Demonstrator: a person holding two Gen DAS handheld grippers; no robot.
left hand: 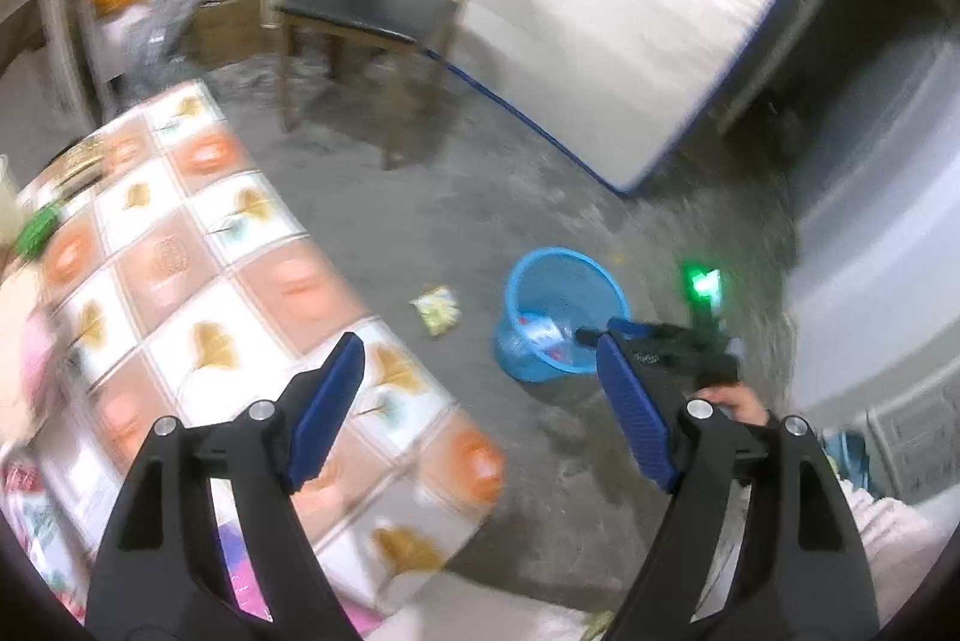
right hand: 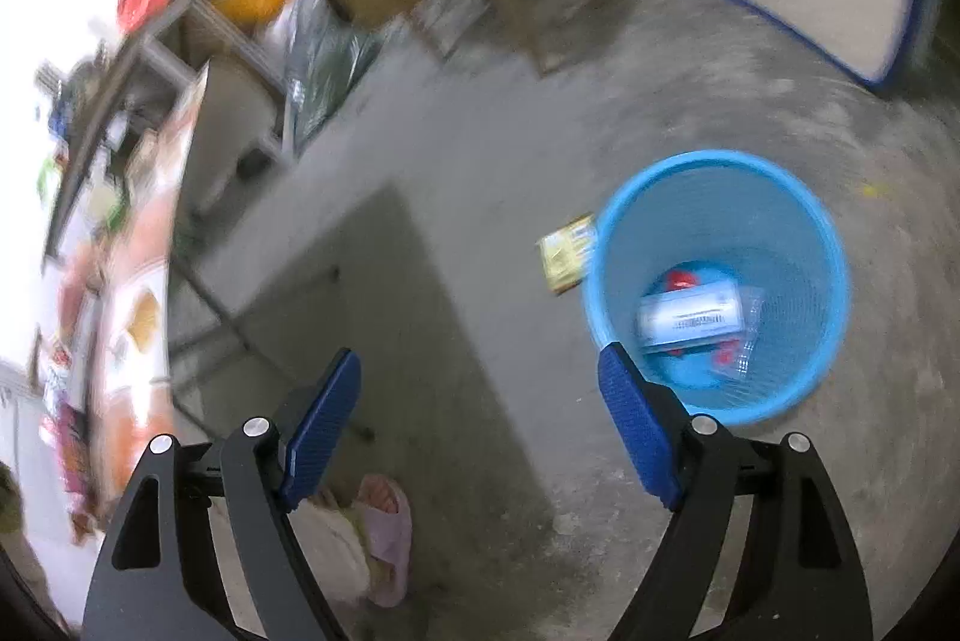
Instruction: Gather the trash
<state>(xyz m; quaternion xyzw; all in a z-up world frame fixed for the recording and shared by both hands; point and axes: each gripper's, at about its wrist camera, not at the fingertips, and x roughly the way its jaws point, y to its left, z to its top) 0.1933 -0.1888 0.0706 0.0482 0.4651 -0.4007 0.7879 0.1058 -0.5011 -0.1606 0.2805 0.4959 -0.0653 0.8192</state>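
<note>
Left wrist view: one round blue plastic mesh waste basket (left hand: 564,311) stands upright on the grey concrete floor (left hand: 480,197). Inside it lies one white rectangular packet (left hand: 543,332) with red bits beside it; their count is too blurred to tell. One yellow-green crumpled wrapper (left hand: 438,310) lies on the floor just beside the basket, on the side toward the tabletop, not touching it as far as shows.

Left gripper (left hand: 480,401): jaws spread wide, nothing between the blue pads, held above the corner of the tiled-pattern orange-and-white tabletop (left hand: 252,293) and pointing down toward the floor. Right gripper (left hand: 666,341): seen from the side, a hand (left hand: 741,404) around its grip, a green light on its top, its tip over the basket's near rim.

Right wrist view: right gripper (right hand: 480,416) has its jaws spread wide and empty, tilted down at the floor (right hand: 456,149). The basket (right hand: 720,281) sits behind the right-hand pad, open mouth fully in sight, the packet (right hand: 690,320) flat on its bottom. The wrapper (right hand: 567,251) lies against the basket's far-left side. One pink slipper (right hand: 387,533) shows on a foot at the lower edge.

Surroundings: one wooden chair with black seat (left hand: 372,11), one white blue-edged mattress (left hand: 600,11) leaning upright, and blurred clutter by the wall.
</note>
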